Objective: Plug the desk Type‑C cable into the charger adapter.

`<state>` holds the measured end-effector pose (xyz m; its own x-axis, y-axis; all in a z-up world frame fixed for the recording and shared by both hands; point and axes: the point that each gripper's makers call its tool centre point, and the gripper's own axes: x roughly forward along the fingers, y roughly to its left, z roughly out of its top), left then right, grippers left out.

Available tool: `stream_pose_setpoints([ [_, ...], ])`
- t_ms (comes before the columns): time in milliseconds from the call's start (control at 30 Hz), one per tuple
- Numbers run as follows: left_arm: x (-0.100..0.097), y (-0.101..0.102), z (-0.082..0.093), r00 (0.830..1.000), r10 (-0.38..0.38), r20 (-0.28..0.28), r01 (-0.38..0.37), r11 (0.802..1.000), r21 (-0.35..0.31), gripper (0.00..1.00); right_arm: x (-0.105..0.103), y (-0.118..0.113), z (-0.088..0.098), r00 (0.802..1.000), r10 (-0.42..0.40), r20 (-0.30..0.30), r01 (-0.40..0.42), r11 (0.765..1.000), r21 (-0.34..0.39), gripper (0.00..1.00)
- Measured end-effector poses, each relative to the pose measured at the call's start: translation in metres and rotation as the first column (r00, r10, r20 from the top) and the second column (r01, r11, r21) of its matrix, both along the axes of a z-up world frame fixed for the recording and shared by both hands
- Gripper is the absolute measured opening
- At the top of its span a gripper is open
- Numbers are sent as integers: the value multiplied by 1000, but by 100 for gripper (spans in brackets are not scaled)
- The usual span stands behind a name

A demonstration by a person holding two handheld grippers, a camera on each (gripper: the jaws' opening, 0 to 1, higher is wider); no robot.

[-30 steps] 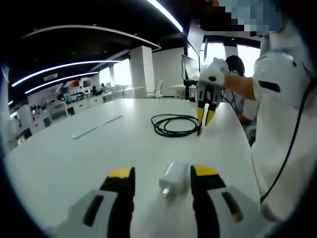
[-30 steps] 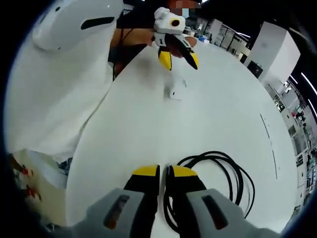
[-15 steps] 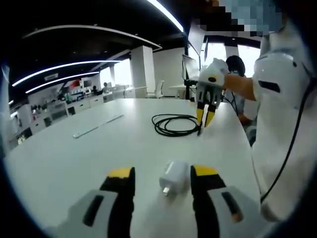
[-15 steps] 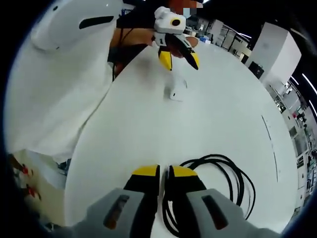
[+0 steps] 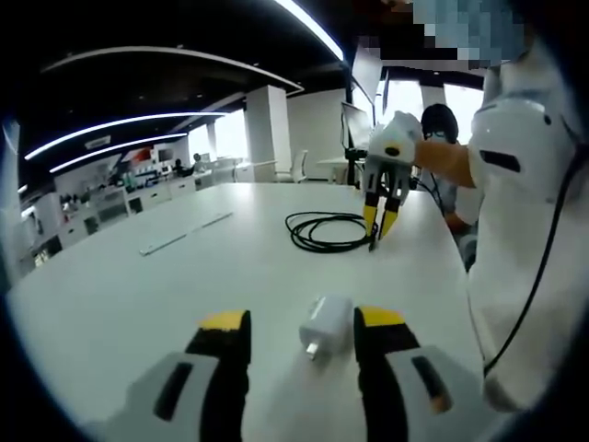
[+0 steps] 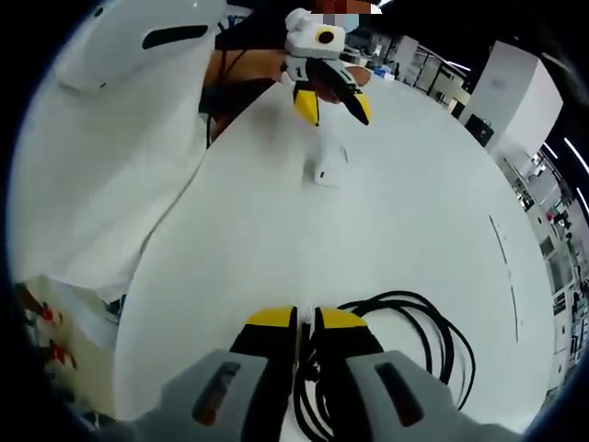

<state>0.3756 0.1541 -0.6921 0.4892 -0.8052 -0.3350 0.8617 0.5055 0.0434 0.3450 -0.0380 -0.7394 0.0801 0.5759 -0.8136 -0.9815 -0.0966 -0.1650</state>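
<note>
A white charger adapter (image 5: pixel 326 322) lies on the white table (image 5: pixel 138 295) between the jaws of my left gripper (image 5: pixel 302 320), nearer the right jaw, which stands open. The black Type-C cable (image 5: pixel 324 230) lies coiled farther along the table. My right gripper (image 5: pixel 378 221) hangs at the coil's right side, jaws together on the cable's end. In the right gripper view the right gripper (image 6: pixel 306 319) is shut, with a length of cable (image 6: pixel 433 322) running in under the jaws. Far ahead there, the left gripper (image 6: pixel 333 107) hovers over the adapter (image 6: pixel 322 173).
A person in white clothing (image 5: pixel 525 230) stands along the table's right edge; the same clothing (image 6: pixel 110 147) shows at the left of the right gripper view. A thin pale strip (image 5: pixel 179 238) lies far left on the table. Office desks and a monitor (image 5: pixel 354 124) stand beyond.
The right gripper has lifted and tilted slightly beside the coil, and the coil now sits closer under its jaws. The left gripper and the adapter have barely shifted.
</note>
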Motion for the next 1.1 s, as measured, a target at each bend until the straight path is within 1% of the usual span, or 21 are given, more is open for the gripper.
stream_pose_setpoints([
  [267,0,3,0,1000,2,0,-2,1000,-1,44,0,1,-3,1000,2,-8,-2,1000,-4,7],
  [833,2,3,-1,1000,1,-4,-1,1000,-1,44,1,-6,-10,999,-21,-26,20,1000,-13,7],
  [1100,2,2,-2,1000,-1,-6,1,1000,-1,44,2,-9,-9,1000,-28,-13,28,999,-17,7],
])
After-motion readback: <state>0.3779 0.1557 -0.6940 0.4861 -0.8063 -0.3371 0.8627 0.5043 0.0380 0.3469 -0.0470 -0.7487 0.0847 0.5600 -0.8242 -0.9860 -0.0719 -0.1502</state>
